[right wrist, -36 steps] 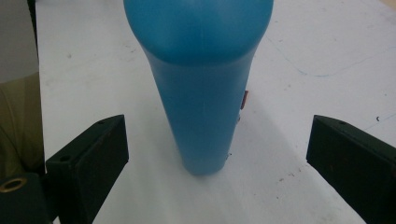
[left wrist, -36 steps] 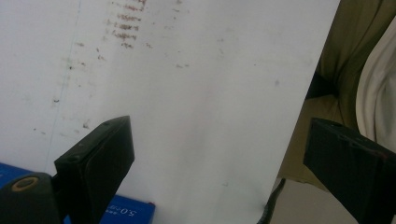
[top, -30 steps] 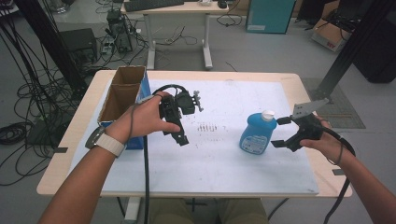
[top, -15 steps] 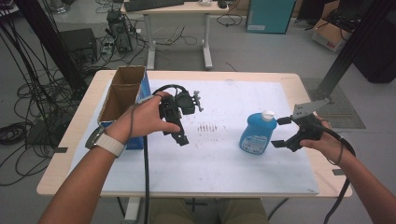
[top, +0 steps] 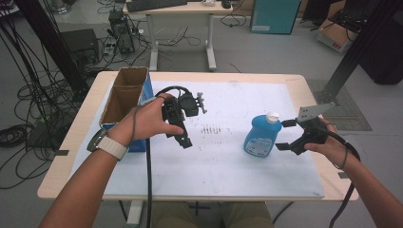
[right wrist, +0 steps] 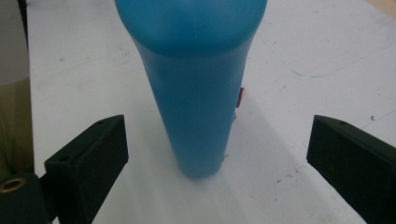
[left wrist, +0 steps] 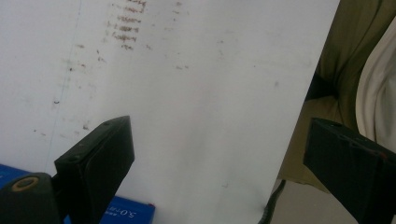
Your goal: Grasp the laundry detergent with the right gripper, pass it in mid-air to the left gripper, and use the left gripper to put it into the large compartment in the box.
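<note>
A blue bottle (top: 260,137) stands upright on the white mat (top: 228,166), right of centre. The right gripper (top: 283,135) sits just beside it, jaws spread wide, the bottle between them but untouched. The left gripper (top: 182,137) hovers near the open box (top: 124,92), jaws spread, nothing held

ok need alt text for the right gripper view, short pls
A blue bottle stands upright on a white table surface, centred between the two wide-open black jaws of the right gripper, which do not touch it. The bottle's top is cut off by the frame.
</note>
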